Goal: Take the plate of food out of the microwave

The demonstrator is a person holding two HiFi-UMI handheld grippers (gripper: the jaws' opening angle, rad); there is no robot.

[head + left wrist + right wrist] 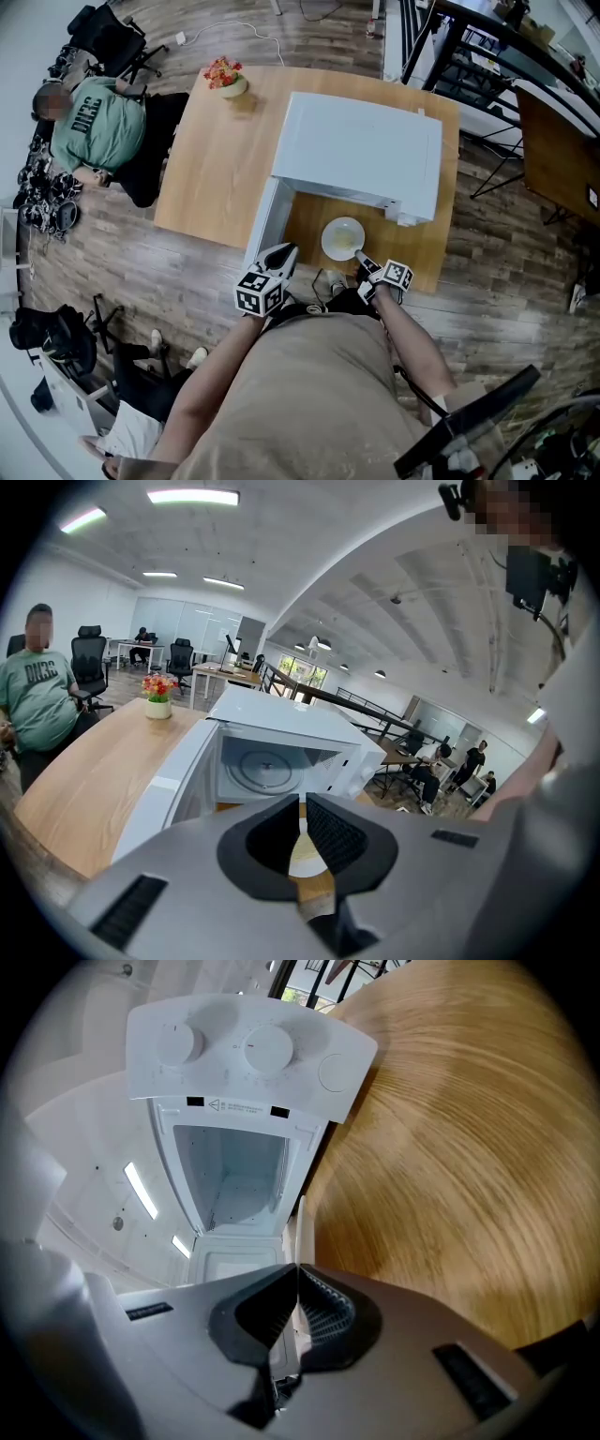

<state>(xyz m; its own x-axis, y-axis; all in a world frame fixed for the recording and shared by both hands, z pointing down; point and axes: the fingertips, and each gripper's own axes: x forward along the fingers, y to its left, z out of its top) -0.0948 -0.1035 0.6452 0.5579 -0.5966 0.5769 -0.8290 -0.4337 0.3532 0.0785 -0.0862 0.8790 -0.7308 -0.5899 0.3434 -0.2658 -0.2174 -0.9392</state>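
- A wooden table (216, 178) is seen from above, standing on a plank floor.
- A white microwave (361, 150) is set on the far right part of the table, with its opening turned toward the person who holds the tools.
- A person in a green shirt (94, 122) is seated at the left end of the table, well apart from the microwave.
- The microwave door (267, 220) is swung fully open to the left, and the round turntable (262, 761) is shown inside in the left gripper view.
- The white plate (341, 238) is found outside the microwave, just in front of the opening and over the near strip of the table. Whether it rests on the wood or is held just above it cannot be told.
- The right tool (364, 264) is placed at the near right edge of the plate. Its jaws are closed on the thin rim, which is seen edge-on in the right gripper view.
- The left tool (281, 258) is held beside the open door, to the left of the plate and apart from it. Its jaws are closed with nothing between them.
- A small pot of flowers (225, 77) is set at the far left corner of the table.
- A little pale yellow food (349, 244) is seen on the plate.
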